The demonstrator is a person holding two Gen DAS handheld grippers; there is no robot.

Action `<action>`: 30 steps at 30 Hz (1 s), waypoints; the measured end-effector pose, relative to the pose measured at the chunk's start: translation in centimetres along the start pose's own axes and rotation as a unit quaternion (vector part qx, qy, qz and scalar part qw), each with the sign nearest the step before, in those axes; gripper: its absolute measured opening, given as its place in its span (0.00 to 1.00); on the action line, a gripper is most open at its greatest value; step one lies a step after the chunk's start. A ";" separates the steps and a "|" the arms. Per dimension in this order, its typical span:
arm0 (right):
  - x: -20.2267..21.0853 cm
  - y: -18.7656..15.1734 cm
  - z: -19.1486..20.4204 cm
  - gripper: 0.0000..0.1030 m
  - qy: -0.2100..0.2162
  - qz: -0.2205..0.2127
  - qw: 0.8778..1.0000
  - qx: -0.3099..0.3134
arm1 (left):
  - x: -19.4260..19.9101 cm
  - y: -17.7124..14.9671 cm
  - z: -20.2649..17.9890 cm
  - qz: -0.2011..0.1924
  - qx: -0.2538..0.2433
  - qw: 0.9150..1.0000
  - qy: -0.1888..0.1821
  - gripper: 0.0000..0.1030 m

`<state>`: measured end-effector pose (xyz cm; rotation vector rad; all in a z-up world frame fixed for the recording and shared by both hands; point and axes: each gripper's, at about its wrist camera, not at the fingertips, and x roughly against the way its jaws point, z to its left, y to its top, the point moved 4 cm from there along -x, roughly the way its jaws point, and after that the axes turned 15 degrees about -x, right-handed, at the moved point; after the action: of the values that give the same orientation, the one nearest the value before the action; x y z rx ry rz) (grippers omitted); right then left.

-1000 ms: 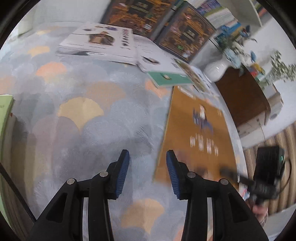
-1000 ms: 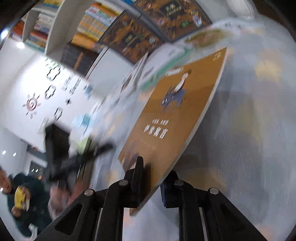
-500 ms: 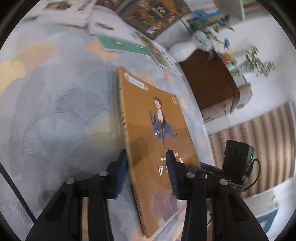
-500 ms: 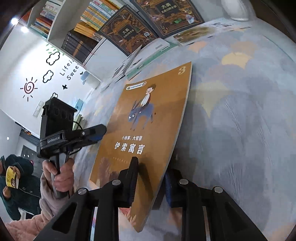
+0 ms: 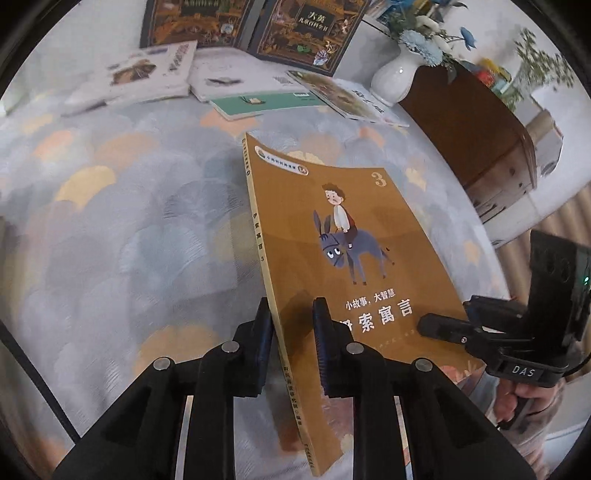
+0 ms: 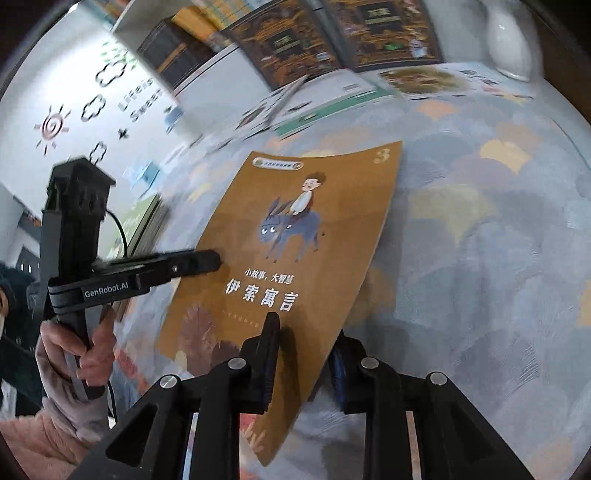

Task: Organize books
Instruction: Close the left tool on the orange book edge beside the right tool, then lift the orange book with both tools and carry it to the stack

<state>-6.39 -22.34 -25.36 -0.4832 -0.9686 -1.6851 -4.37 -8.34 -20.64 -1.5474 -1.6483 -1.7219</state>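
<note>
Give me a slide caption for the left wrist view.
Left gripper straddling the spine edge of the orange donkey book, with right gripper at its far edge.

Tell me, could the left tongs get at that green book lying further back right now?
Probably not: the left tongs straddle the spine of the orange book, which sits between them and the green book.

Brown book (image 5: 332, 236) cover reads "小故事, 大智慧", "伊索寓言" below it, a "3" in its top corner; right gripper (image 5: 519, 369) tagged "DAS", left gripper (image 6: 107, 291) "GenRobot.AI"; dark book (image 5: 310, 26) behind says "大英"
</note>
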 end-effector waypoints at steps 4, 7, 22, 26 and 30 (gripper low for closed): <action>-0.7 -1.4 2.7 0.24 0.006 0.017 0.999 0.034 | 2.4 -1.4 0.7 -0.016 0.000 1.000 0.015 0.19; -1.3 -2.2 4.6 0.24 0.023 0.029 0.998 0.056 | 4.3 -2.3 1.4 -0.031 -0.001 0.999 0.025 0.22; -1.3 -4.9 14.0 0.24 0.039 -0.004 0.990 0.137 | 11.0 -5.8 5.9 -0.083 0.013 0.996 0.037 0.22; -1.0 -4.9 16.0 0.24 0.040 -0.016 0.988 0.149 | 12.5 -5.9 6.7 -0.097 0.009 0.994 0.053 0.22; -1.3 -4.5 18.3 0.24 0.046 -0.020 0.986 0.161 | 14.4 -5.9 8.2 -0.114 0.012 0.991 0.062 0.22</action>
<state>-12.91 -6.57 -17.21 -0.1707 -1.1638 -1.5337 -10.63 6.67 -13.90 -1.2532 -1.8332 -1.8616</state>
